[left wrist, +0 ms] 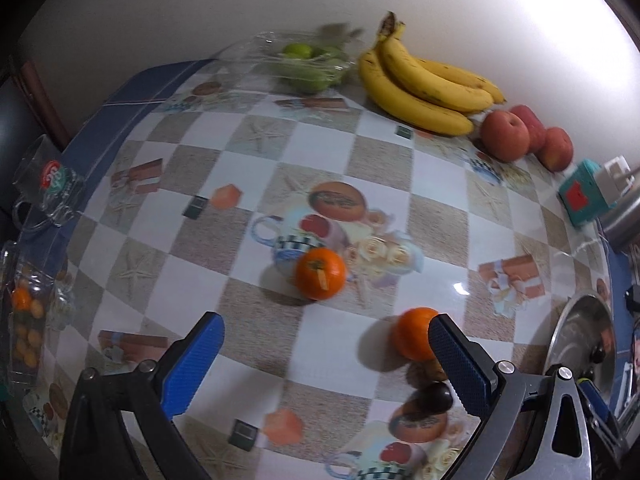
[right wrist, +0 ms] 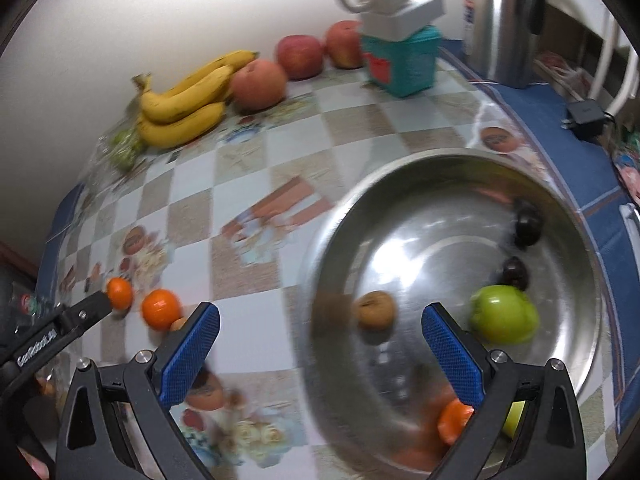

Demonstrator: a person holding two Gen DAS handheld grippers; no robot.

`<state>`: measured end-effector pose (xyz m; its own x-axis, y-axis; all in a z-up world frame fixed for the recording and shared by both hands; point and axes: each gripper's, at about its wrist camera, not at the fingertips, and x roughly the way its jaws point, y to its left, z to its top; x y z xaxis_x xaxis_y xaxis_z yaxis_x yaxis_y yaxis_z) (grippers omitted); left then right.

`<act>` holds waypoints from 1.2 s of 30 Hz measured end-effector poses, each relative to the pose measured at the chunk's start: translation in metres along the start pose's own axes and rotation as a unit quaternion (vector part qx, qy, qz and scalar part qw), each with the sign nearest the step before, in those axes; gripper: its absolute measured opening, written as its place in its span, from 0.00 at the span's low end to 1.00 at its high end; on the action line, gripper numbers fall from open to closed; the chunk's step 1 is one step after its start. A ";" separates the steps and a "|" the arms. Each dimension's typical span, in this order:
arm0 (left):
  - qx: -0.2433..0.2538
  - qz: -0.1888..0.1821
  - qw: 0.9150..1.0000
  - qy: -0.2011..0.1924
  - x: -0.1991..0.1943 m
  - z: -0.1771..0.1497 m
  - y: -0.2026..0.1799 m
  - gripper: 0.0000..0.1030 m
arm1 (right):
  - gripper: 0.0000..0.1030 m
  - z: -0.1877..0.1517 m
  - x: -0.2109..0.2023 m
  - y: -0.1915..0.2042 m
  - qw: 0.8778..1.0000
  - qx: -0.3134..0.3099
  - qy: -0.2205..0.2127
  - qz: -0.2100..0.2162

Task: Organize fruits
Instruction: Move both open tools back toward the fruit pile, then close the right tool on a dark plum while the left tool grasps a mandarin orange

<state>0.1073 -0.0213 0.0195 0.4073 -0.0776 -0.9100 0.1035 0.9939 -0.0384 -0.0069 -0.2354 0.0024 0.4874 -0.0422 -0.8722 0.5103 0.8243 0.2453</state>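
Oranges, two: one [left wrist: 320, 274] mid-table, one [left wrist: 414, 334] beside right finger of left gripper [left wrist: 326, 364] (jaws wide, empty). Steel bowl [right wrist: 452, 168]: green apple [right wrist: 504, 314], brown fruit [right wrist: 375, 310], two dark fruits. Right gripper [right wrist: 320, 354] spread, empty, over bowl rim. Bananas [left wrist: 424, 80], red apples [left wrist: 524, 136] by wall.

Both fisheye views were dim toward their black rounded corners and bright on the pale wall [left wrist: 240, 0], where overhead light bloomed near to white; straight checks on the worktop [left wrist: 380, 168] bowed strongly toward the edges. In the left wrist view the two oranges [left wrist: 320, 274] cast soft dark shadows to their left, a small glare spot sat on the glossy cloth, and the bagged green fruit [left wrist: 308, 64] at the back was smeared. The right wrist view was motion-blurred throughout, most on the steel bowl [right wrist: 400, 208], whose rim doubled and whose inside carried streaked reflections.
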 end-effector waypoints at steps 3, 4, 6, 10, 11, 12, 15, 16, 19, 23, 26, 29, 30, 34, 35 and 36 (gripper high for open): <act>-0.005 0.013 1.000 -0.009 -0.003 0.003 0.009 1.00 | 0.98 -0.002 0.000 0.013 1.000 -0.010 0.005 0.021; -0.005 0.015 1.000 -0.010 -0.004 0.004 0.012 1.00 | 0.98 -0.003 0.000 0.018 1.000 -0.014 0.007 0.026; -0.006 0.020 1.000 -0.012 -0.005 0.006 0.017 1.00 | 0.98 -0.005 0.001 0.028 0.999 -0.027 0.010 0.034; -0.010 0.032 0.999 -0.018 -0.009 0.009 0.026 1.00 | 0.98 -0.008 0.001 0.039 0.998 -0.034 0.016 0.052; -0.011 0.034 0.999 -0.020 -0.010 0.009 0.029 1.00 | 0.98 -0.008 0.002 0.042 0.998 -0.035 0.018 0.057; -0.013 0.036 0.999 -0.022 -0.011 0.010 0.031 1.00 | 0.98 -0.009 0.002 0.045 0.997 -0.036 0.020 0.062; -0.019 0.039 0.999 -0.028 -0.016 0.012 0.038 1.00 | 0.98 -0.010 0.005 0.054 0.996 -0.043 0.025 0.073; -0.020 0.038 0.999 -0.029 -0.017 0.012 0.040 1.00 | 0.98 -0.010 0.006 0.057 0.996 -0.044 0.027 0.076; -0.021 0.034 0.999 -0.029 -0.017 0.013 0.041 1.00 | 0.98 -0.011 0.011 0.062 0.995 -0.045 0.037 0.087; -0.007 0.033 0.999 -0.010 -0.007 0.010 0.034 1.00 | 0.98 -0.014 0.017 0.066 0.994 -0.051 0.044 0.085; 0.006 0.035 0.999 0.013 0.007 0.006 0.026 1.00 | 0.98 -0.017 0.023 0.067 0.994 -0.054 0.056 0.082; 0.012 0.037 0.999 0.035 0.020 0.001 0.022 1.00 | 0.98 -0.021 0.033 0.070 0.993 -0.064 0.073 0.072; 0.012 0.039 0.998 0.043 0.025 0.000 0.021 1.00 | 0.98 -0.023 0.036 0.072 0.992 -0.070 0.079 0.068; 0.011 0.050 0.997 0.058 0.036 -0.004 0.021 1.00 | 0.98 -0.029 0.047 0.077 0.990 -0.086 0.095 0.060; 0.010 0.051 0.997 0.061 0.038 -0.005 0.022 1.00 | 0.98 -0.030 0.049 0.078 0.990 -0.089 0.099 0.057; 0.008 0.051 0.997 0.065 0.040 -0.006 0.023 1.00 | 0.98 -0.032 0.053 0.080 0.989 -0.094 0.104 0.052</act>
<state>0.1203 -0.0013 -0.0206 0.2963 0.0362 -0.9544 0.0830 0.9945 0.0635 0.0370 -0.1542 -0.0375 0.3650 0.1496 -0.9189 0.3149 0.9090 0.2731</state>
